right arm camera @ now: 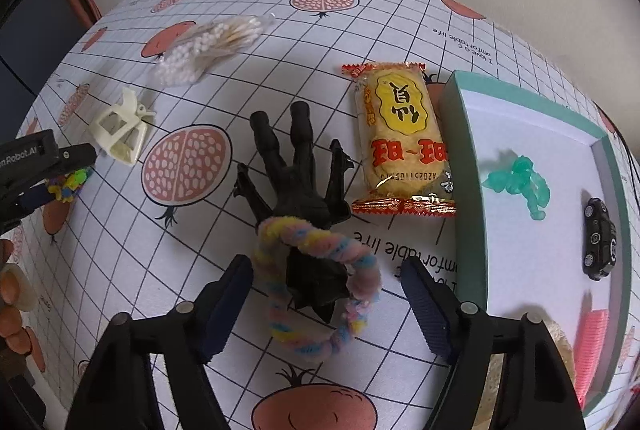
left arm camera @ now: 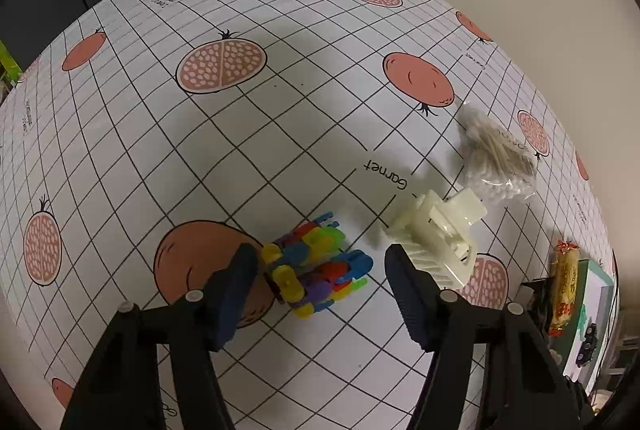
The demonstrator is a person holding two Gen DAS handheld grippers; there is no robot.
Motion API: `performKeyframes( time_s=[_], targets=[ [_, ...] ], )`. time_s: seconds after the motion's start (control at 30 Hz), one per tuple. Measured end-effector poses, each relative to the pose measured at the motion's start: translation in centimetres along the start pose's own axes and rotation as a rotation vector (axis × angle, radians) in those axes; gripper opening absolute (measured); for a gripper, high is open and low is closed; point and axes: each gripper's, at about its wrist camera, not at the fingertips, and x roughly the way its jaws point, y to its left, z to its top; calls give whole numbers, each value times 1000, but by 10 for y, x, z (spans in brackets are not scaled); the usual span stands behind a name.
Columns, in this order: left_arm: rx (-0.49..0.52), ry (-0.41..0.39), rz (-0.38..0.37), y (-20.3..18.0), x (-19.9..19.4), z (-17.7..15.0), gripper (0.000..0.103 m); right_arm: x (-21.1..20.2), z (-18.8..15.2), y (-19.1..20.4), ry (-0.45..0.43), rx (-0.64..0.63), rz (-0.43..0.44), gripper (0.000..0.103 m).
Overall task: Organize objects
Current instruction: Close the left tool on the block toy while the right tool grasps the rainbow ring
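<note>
The left tool (left arm camera: 320, 272) stands open around a multicoloured block toy (left arm camera: 318, 268), beside a cream clip (left arm camera: 436, 234).

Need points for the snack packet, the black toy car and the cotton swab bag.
snack packet (right arm camera: 400, 138): right wrist view, on the yellow middle of the wrapper.
black toy car (right arm camera: 599, 238): right wrist view, on its roof.
cotton swab bag (left arm camera: 496, 158): left wrist view, on the swab bundle.

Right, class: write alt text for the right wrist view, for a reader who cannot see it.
An open right claw hovers over a pastel fuzzy ring looped around a black skeleton-hand toy on a pomegranate-print tablecloth. A yellow snack packet lies just beyond, beside a box holding a green figure and a black toy car.
</note>
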Motion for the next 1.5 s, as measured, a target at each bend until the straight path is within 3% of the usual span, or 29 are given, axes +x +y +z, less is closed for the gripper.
performKeyframes(
  time_s=[0.17, 0.23, 0.57, 0.93, 1.5],
  targets=[
    [-2, -5, 9, 1, -2, -1, 56, -5, -3, -2, -5, 11, 13, 71],
    [-9, -7, 2, 2, -3, 0, 50, -7, -3, -3, -9, 14, 14, 60],
    [-24, -7, -15, 3, -3, 1, 49, -12, -6, -3, -8, 24, 40, 49],
    [-27, -47, -37, 1, -15, 13, 49, -28, -6, -23, -18, 38, 75, 46],
    [-27, -80, -54, 0, -28, 16, 49, -25, 5, -20, -50, 72, 141, 42]
  ],
)
